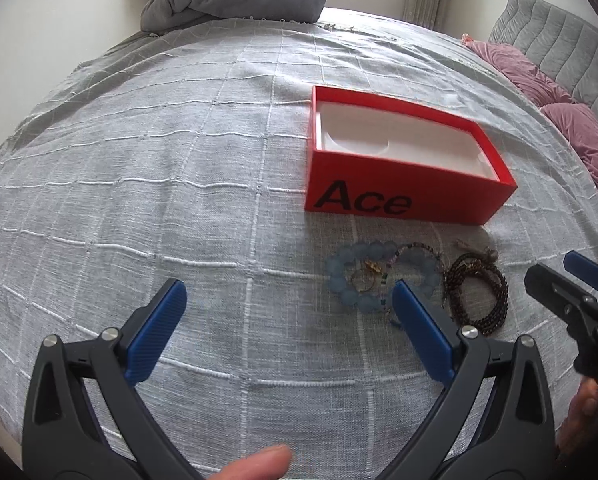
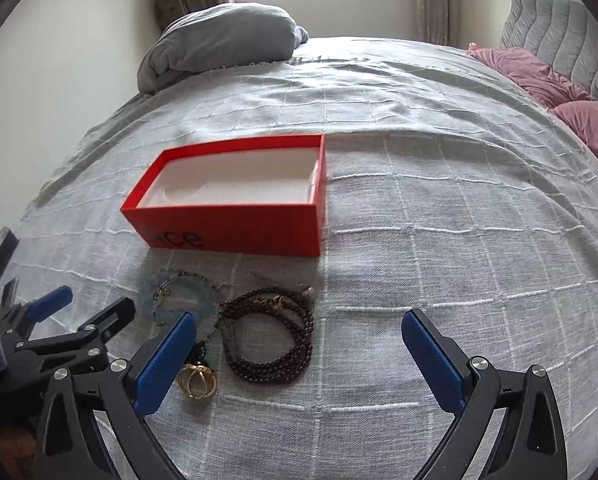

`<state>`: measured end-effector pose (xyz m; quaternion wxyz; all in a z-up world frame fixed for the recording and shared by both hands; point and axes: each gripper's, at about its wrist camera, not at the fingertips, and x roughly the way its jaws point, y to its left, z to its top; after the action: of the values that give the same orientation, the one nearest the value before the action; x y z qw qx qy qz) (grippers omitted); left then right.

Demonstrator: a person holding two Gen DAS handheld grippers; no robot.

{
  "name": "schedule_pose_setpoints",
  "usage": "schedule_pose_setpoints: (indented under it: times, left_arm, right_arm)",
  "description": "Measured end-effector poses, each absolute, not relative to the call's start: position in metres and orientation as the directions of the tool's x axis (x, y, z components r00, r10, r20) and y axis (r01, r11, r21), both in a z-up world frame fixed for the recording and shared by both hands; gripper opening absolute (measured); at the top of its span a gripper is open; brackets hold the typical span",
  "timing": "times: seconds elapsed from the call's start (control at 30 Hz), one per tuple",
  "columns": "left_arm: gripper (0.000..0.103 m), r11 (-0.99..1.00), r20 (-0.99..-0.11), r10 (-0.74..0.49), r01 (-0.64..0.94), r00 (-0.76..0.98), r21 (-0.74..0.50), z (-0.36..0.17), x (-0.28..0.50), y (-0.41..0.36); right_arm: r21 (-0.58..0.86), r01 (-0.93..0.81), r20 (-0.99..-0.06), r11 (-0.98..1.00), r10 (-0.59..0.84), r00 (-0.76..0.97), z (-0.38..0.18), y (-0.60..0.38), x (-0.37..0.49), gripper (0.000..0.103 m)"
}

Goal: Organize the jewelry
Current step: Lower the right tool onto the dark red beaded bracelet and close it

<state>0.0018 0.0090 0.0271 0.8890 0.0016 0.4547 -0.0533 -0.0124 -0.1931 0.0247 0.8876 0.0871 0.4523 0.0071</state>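
— Left wrist view: left tongs (image 1: 287, 300) gape wide over the bed (image 1: 139, 200), holding nothing. Blue bead bracelet (image 1: 339, 280) lies just right, then the dark bead strand (image 1: 479, 296), both before the red box (image 1: 399, 200).
— Right tongs (image 2: 299, 336) too: spread wide, empty, gold rings (image 2: 198, 380) beside their left finger.
— Light, floppy, slippery stuff, I'd say; pinch across a bunched loop.

I read just one word — "Ace", in black letters on the near side wall of the red box (image 1: 403, 184), right of centre in my left wrist view. My right wrist view, left of centre, blurs it — only "ce" reads.
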Motion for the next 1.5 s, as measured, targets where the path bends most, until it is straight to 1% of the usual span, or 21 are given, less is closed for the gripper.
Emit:
schedule_pose_setpoints:
  times: [0.07, 0.1, 0.27, 0.3, 0.37, 0.4, 0.43, 0.47, 0.53, 0.6, 0.67, 0.77, 0.83, 0.97, 1.03, 1.1, 1.17, 1.2, 1.23, 1.3, 1.5]
  left_arm:
    - [0.102, 0.994, -0.812, -0.106, 0.077, 0.574, -0.076, 0.027, 0.005, 0.017]
    - [0.102, 0.994, -0.815, -0.112, 0.069, 0.568, -0.088, 0.027, 0.007, 0.02]
    - [0.101, 0.983, -0.827, -0.177, 0.055, 0.534, -0.175, 0.022, 0.012, 0.029]
    - [0.1, 0.981, -0.827, -0.188, 0.059, 0.53, -0.185, 0.022, 0.011, 0.029]
    - [0.092, 0.979, -0.828, -0.201, 0.074, 0.524, -0.191, 0.021, 0.011, 0.026]
    - [0.09, 0.978, -0.827, -0.207, 0.083, 0.523, -0.192, 0.021, 0.01, 0.024]
    - [0.085, 0.976, -0.825, -0.215, 0.095, 0.523, -0.195, 0.021, 0.008, 0.022]
    - [0.08, 0.974, -0.824, -0.225, 0.109, 0.52, -0.197, 0.022, 0.007, 0.019]
    - [0.075, 0.97, -0.824, -0.242, 0.139, 0.512, -0.199, 0.021, 0.006, 0.013]
    - [0.07, 0.965, -0.826, -0.26, 0.162, 0.5, -0.206, 0.019, 0.005, 0.008]
    - [0.067, 0.961, -0.83, -0.272, 0.177, 0.486, -0.211, 0.018, 0.007, 0.005]
    - [0.067, 0.96, -0.833, -0.275, 0.181, 0.48, -0.213, 0.016, 0.007, 0.004]
    - [0.066, 0.959, -0.833, -0.279, 0.174, 0.478, -0.222, 0.016, 0.009, 0.006]
    - [0.066, 0.954, -0.831, -0.299, 0.148, 0.47, -0.26, 0.015, 0.011, 0.014]
    - [0.066, 0.952, -0.83, -0.307, 0.138, 0.466, -0.274, 0.014, 0.012, 0.017]
    - [0.066, 0.95, -0.829, -0.313, 0.131, 0.464, -0.285, 0.014, 0.012, 0.019]
    - [0.066, 0.95, -0.829, -0.311, 0.125, 0.466, -0.287, 0.014, 0.013, 0.02]
    - [0.066, 0.95, -0.828, -0.31, 0.123, 0.466, -0.287, 0.014, 0.014, 0.021]
    - [0.066, 0.95, -0.829, -0.31, 0.121, 0.466, -0.287, 0.014, 0.014, 0.021]
    - [0.065, 0.949, -0.829, -0.313, 0.119, 0.463, -0.292, 0.013, 0.014, 0.021]
    - [0.065, 0.946, -0.829, -0.324, 0.132, 0.455, -0.298, 0.013, 0.013, 0.019]
  right_arm:
    - [0.209, 0.085, -0.803, 0.974, 0.121, 0.583, 0.026, -0.205, -0.01, 0.103]
    - [0.255, 0.096, -0.803, 0.962, 0.156, 0.575, 0.025, -0.211, -0.008, 0.103]
    - [0.311, 0.124, -0.801, 0.942, 0.19, 0.567, 0.025, -0.226, -0.006, 0.103]
    - [0.322, 0.12, -0.797, 0.939, 0.201, 0.569, 0.025, -0.228, -0.006, 0.103]
    - [0.344, 0.111, -0.789, 0.932, 0.222, 0.573, 0.026, -0.23, -0.007, 0.1]
    - [0.351, 0.109, -0.786, 0.93, 0.229, 0.574, 0.027, -0.23, -0.007, 0.094]
    - [0.357, 0.108, -0.786, 0.928, 0.236, 0.572, 0.026, -0.231, -0.007, 0.086]
    - [0.364, 0.103, -0.785, 0.926, 0.245, 0.57, 0.025, -0.232, -0.007, 0.082]
    - [0.392, 0.093, -0.784, 0.915, 0.279, 0.554, 0.022, -0.233, -0.006, 0.069]
    - [0.432, 0.089, -0.782, 0.898, 0.323, 0.533, 0.017, -0.234, -0.005, 0.062]
    - [0.463, 0.099, -0.788, 0.881, 0.358, 0.502, 0.009, -0.234, -0.004, 0.059]
    - [0.467, 0.107, -0.808, 0.878, 0.375, 0.454, -0.004, -0.23, -0.001, 0.054]
    - [0.463, 0.105, -0.82, 0.88, 0.381, 0.427, -0.011, -0.224, -0.001, 0.049]
    - [0.435, 0.1, -0.827, 0.895, 0.354, 0.436, -0.01, -0.217, -0.001, 0.048]
    - [0.397, 0.096, -0.82, 0.913, 0.307, 0.483, -0.001, -0.216, -0.004, 0.048]
    - [0.361, 0.033, -0.801, 0.932, 0.292, 0.522, 0.011, -0.207, -0.007, 0.047]
    - [0.361, -0.02, -0.796, 0.932, 0.319, 0.515, 0.015, -0.198, -0.006, 0.041]
    - [0.358, -0.042, -0.803, 0.933, 0.331, 0.497, 0.011, -0.191, -0.005, 0.033]
    - [0.353, -0.059, -0.811, 0.934, 0.337, 0.478, 0.006, -0.184, -0.004, 0.021]
    - [0.343, -0.08, -0.827, 0.936, 0.342, 0.447, -0.006, -0.171, -0.002, 0.012]
    - [0.287, -0.131, -0.832, 0.949, 0.315, 0.457, -0.009, -0.147, 0.0, 0.012]
